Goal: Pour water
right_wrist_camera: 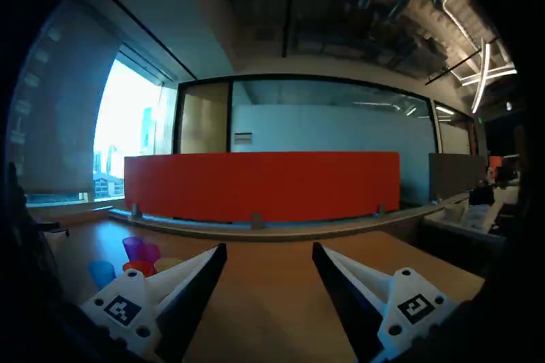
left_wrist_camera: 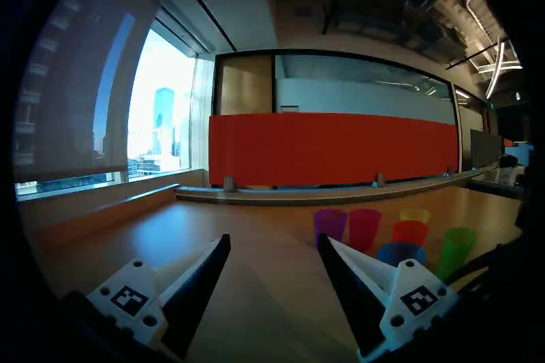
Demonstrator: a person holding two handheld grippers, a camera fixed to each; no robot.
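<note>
In the left gripper view the left tool (left_wrist_camera: 272, 237) stands wide open and empty over the wooden surface (left_wrist_camera: 259, 295); the coloured cups (left_wrist_camera: 364, 227) huddle close together just to its right; best to swing toward an outer cup and straddle its wall squarely. In the right gripper view the right tool (right_wrist_camera: 268, 247) gapes empty too; the cups (right_wrist_camera: 148, 254) sit low left; approach slowly, sparing the neighbours.
</note>
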